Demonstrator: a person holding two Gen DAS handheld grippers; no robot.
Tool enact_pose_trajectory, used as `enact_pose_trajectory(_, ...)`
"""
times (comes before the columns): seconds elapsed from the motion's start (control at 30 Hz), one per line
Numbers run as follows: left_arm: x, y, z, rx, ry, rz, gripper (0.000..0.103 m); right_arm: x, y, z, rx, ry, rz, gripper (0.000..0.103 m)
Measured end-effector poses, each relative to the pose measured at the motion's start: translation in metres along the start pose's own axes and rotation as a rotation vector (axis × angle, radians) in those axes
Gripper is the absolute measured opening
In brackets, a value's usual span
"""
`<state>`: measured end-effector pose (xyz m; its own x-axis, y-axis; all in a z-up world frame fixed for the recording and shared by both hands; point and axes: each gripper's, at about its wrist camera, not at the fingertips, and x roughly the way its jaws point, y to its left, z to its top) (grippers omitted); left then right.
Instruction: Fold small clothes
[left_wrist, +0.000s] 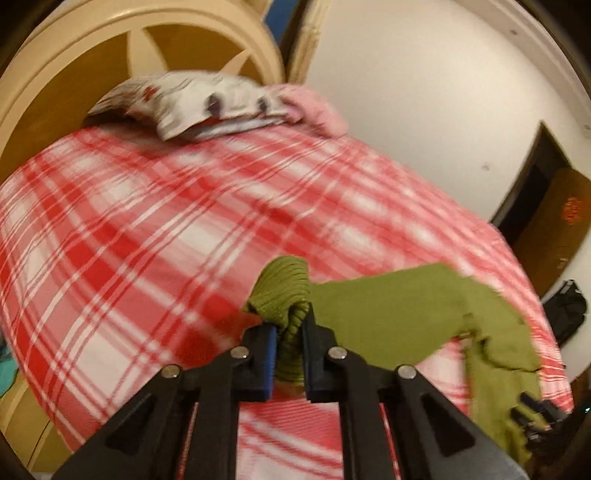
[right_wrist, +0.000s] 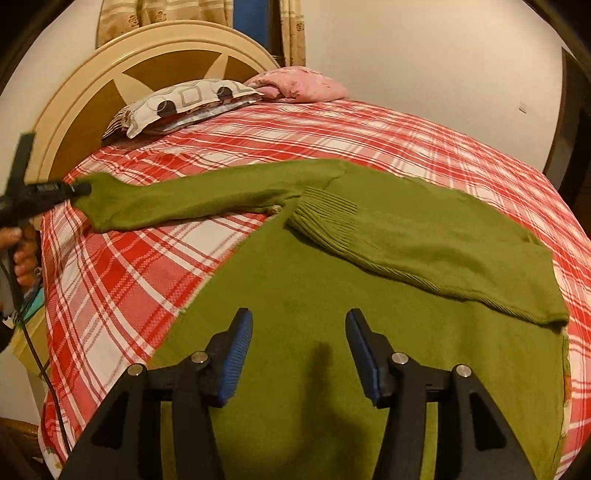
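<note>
No readable writing; left gripper (left_wrist: 290, 334) pinches green sweater (right_wrist: 332, 295) cuff

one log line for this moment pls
left tool: shut on sleeve cuff | right tool: open over green sweater | bed

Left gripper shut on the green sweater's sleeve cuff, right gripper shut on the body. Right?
Half right. The left gripper is shut on the green sweater's sleeve cuff, but the right wrist view shows the right gripper open above the body, pads holding nothing.

Arched cream headboard (right_wrist: 110, 62), white wall (right_wrist: 424, 55), patterned curtains (right_wrist: 122, 14).
</note>
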<state>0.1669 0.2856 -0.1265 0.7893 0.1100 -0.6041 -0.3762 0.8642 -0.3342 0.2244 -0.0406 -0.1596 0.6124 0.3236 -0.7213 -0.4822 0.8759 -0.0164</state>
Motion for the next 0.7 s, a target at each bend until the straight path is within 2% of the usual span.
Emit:
enact_pose_trajectory(0.23, -0.015, -0.078, 0.038, 0.014, -0.024, -0.207, 0.012, -0.026, -0.026, -0.017, 0.069, -0.013, -0.028, 0.054)
enact_pose_trajectory(0.37, -0.013, -0.121, 0.050, 0.048, -0.040, -0.263, 0.012, -0.042, -0.043, -0.029, 0.097, -0.019, -0.045, 0.054)
enact_pose_trajectory(0.7, -0.007, -0.218, 0.055, 0.169, -0.047, -0.352, 0.012, -0.058, -0.089, -0.057, 0.218, -0.028, -0.068, 0.055)
